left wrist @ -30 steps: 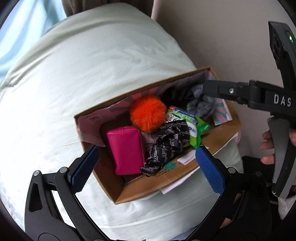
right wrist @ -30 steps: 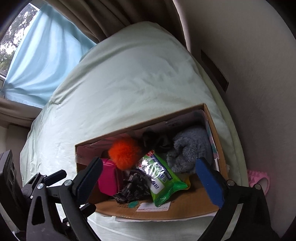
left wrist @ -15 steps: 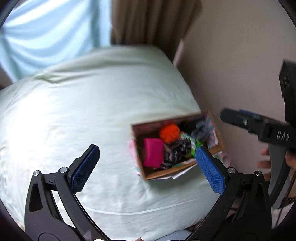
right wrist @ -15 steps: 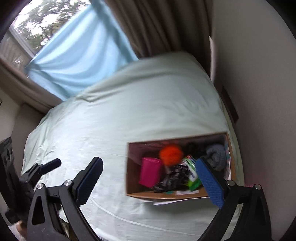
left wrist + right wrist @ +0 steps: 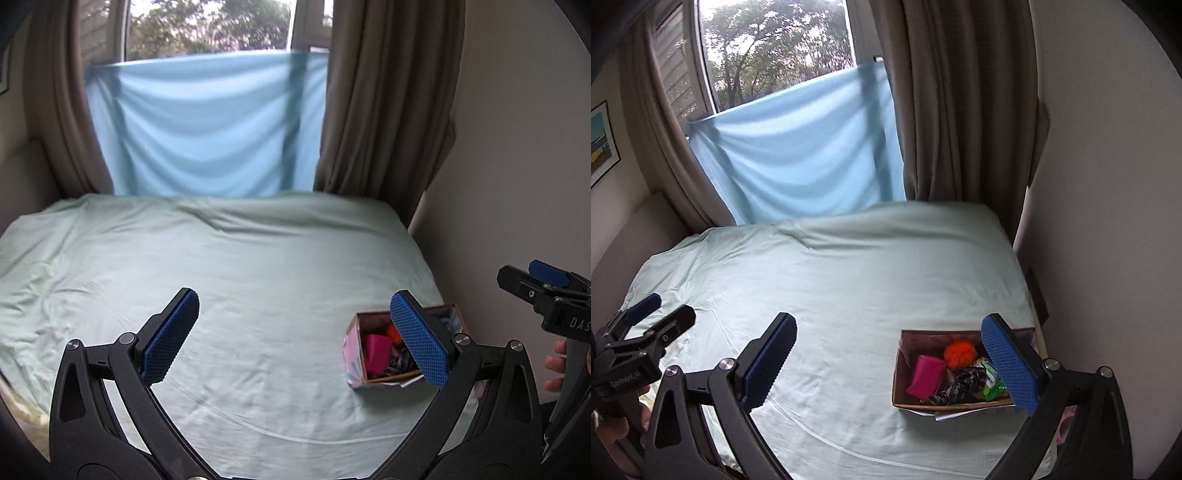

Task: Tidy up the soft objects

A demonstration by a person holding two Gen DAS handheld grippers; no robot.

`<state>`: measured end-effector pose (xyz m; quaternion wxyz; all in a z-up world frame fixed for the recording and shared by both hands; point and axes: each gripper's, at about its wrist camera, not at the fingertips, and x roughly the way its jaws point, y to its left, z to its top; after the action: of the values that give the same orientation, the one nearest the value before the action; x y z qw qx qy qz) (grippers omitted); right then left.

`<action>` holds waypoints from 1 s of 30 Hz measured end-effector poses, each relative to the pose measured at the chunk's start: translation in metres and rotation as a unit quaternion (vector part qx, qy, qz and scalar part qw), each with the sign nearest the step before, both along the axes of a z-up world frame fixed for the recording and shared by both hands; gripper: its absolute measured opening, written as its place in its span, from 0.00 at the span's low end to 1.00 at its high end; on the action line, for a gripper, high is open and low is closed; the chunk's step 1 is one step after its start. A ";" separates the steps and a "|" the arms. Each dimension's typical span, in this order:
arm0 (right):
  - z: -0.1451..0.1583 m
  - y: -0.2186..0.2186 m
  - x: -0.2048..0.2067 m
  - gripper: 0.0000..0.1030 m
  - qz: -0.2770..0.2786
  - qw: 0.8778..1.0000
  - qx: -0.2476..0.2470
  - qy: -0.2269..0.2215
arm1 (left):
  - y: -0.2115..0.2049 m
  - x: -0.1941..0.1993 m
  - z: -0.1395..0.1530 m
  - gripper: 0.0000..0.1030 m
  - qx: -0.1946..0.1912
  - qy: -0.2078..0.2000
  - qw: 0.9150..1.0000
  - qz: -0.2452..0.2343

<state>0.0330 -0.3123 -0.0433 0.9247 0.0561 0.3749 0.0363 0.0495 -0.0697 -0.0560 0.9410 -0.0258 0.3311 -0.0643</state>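
Left gripper (image 5: 295,336) and right gripper (image 5: 894,358): both spread wide, nothing held, hovering above the bed (image 5: 849,280). Cardboard box (image 5: 905,387) sits at the bed's near right corner by the wall, holding pink pouch (image 5: 925,376), orange pom-pom (image 5: 958,352), green packet (image 5: 991,380). Beyond: blue cloth (image 5: 798,158), curtains (image 5: 960,103).
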 end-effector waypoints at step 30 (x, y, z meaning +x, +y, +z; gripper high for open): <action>0.023 0.031 -0.042 0.97 -0.034 0.997 -0.034 -0.065 | 0.013 -0.044 0.024 1.00 0.008 -0.074 0.997 -0.002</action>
<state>-0.0091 -0.2813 -0.0206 0.9492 0.0346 0.3126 -0.0045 0.0058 -0.0566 -0.0319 0.9631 -0.0129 0.2610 -0.0651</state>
